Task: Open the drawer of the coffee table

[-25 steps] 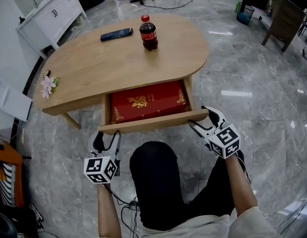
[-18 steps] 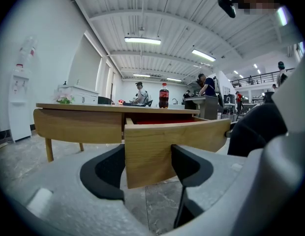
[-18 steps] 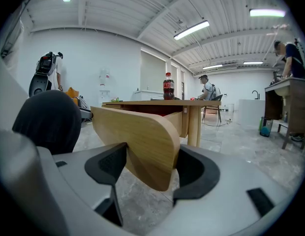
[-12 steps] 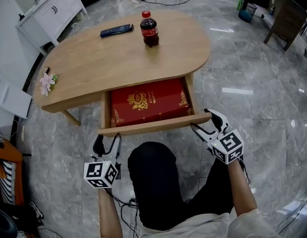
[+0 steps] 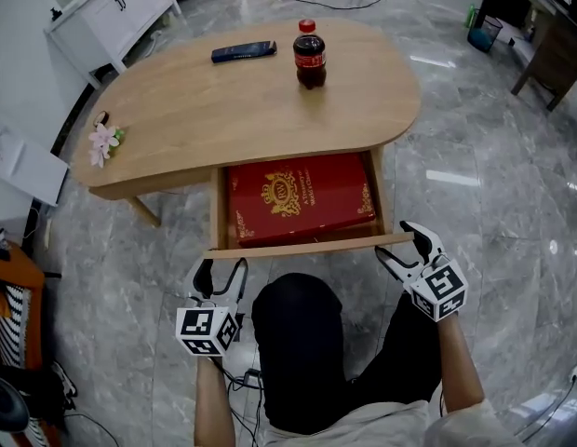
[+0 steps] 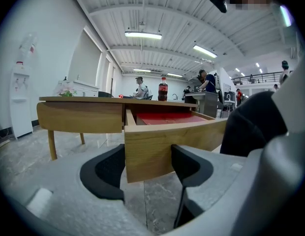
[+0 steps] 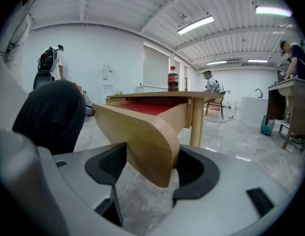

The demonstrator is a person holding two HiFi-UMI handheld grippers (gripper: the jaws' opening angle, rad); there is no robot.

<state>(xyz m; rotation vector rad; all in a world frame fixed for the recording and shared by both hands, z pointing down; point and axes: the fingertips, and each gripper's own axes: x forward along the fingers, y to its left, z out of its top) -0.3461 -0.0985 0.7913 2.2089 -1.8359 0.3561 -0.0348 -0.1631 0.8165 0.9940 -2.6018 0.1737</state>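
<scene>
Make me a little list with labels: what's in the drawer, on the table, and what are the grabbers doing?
Drawer: open, pulled out of the coffee table
Inside: red box with gold print
Tabletop: cola bottle, dark flat device, pink flowers
Left gripper: open, near the drawer's left end
Right gripper: open, at the drawer's right end

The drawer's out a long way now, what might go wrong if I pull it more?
The drawer is far out, the red box almost fully exposed; more pulling may free it and drop it onto your knee.
The left gripper and right gripper have jaws apart at the front's ends, so either may slip off.
A jerk could topple the cola bottle.
</scene>
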